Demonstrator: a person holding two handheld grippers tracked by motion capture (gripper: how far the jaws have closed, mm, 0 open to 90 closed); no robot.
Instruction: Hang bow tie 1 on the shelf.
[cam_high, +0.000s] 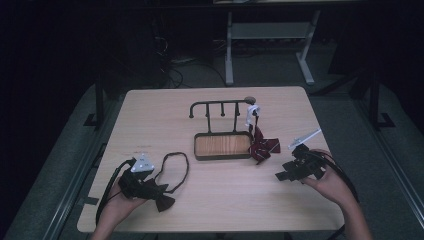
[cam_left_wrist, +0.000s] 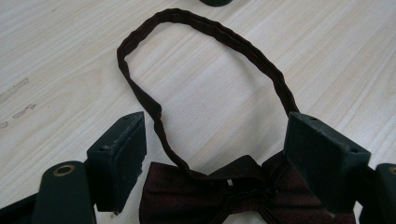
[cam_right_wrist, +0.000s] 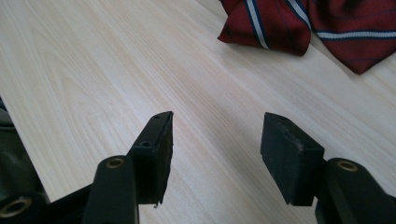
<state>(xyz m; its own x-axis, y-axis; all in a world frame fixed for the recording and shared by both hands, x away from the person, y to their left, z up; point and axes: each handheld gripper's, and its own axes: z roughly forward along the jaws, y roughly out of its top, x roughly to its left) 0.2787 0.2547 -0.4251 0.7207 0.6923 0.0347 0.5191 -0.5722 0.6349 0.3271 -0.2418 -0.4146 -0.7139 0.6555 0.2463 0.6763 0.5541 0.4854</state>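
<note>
Dark maroon bow tie (cam_left_wrist: 224, 191) lies flat on the table (cam_high: 215, 200) near its front left edge, its neck loop (cam_left_wrist: 205, 70) spread open, between the wide-open jaws of the left gripper (cam_left_wrist: 219, 149), which grips nothing. Right gripper (cam_right_wrist: 215, 144), jaws spread and empty, hovers near a striped red tie (cam_right_wrist: 299, 23) beside the wooden tray stand (cam_high: 222, 145).

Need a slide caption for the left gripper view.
Open left gripper straddling a dark maroon bow tie, its neck strap looped on the table.
</note>
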